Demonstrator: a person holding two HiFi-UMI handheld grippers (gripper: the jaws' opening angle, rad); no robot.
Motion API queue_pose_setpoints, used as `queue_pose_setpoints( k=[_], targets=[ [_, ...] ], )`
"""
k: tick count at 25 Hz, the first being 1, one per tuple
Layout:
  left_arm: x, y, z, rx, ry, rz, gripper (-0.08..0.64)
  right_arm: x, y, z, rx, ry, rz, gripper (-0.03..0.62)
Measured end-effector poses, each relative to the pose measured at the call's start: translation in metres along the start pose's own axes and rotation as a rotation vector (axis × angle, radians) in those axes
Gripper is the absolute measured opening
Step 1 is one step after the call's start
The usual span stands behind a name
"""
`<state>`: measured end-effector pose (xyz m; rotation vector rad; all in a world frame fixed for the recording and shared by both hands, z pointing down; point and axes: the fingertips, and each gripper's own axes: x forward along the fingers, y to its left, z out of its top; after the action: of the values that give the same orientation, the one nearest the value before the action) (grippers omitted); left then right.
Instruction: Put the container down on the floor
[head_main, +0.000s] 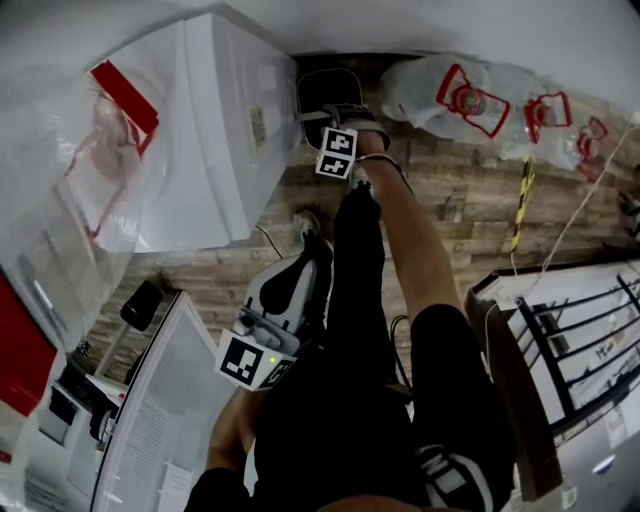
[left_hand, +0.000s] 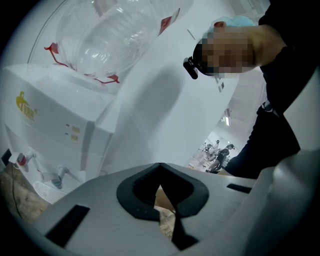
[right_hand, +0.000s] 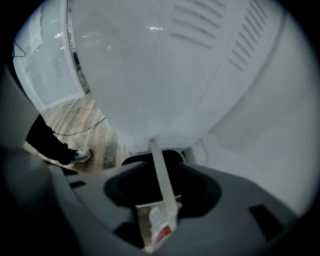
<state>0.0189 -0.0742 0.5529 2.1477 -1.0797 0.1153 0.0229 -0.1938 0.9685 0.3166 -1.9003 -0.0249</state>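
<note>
In the head view a dark container (head_main: 322, 84) sits on the wooden floor (head_main: 460, 200), tight against the white water dispenser (head_main: 215, 130). My right gripper (head_main: 335, 112) reaches down to its top, where a grey strap (head_main: 312, 116) runs. In the right gripper view that strap (right_hand: 161, 175) lies loose between the wide-apart jaws of the right gripper (right_hand: 160, 210), which is open, with a red-and-white label (right_hand: 159, 231) below it. My left gripper (head_main: 305, 262) hangs near the person's leg. The left gripper (left_hand: 167, 220) is shut, with nothing between its fingers.
A large clear water bottle (head_main: 70, 180) tops the dispenser (left_hand: 45, 125). More clear bottles with red labels (head_main: 480, 100) lie on the floor at the far right. A black wire rack (head_main: 580, 340) stands on the right, a white cabinet (head_main: 160, 420) at lower left.
</note>
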Motion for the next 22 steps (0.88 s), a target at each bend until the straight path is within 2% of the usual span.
queue_pose_setpoints(
  k=[4, 7, 16, 22],
  targets=[
    [-0.014, -0.013, 0.017, 0.03, -0.013, -0.011, 0.031, -0.039, -0.006, 0.003, 0.084, 0.002, -0.054, 0.199],
    [-0.025, -0.019, 0.031, 0.019, -0.039, -0.01, 0.031, -0.07, -0.013, 0.011, 0.164, -0.002, -0.088, 0.195],
    [-0.079, -0.042, 0.064, 0.016, -0.094, 0.009, 0.031, -0.174, 0.009, 0.039, 0.519, -0.073, -0.087, 0.066],
    [-0.109, -0.053, 0.096, 0.069, -0.158, 0.005, 0.031, -0.246, 0.014, 0.054, 0.695, -0.12, -0.063, 0.04]
  ],
)
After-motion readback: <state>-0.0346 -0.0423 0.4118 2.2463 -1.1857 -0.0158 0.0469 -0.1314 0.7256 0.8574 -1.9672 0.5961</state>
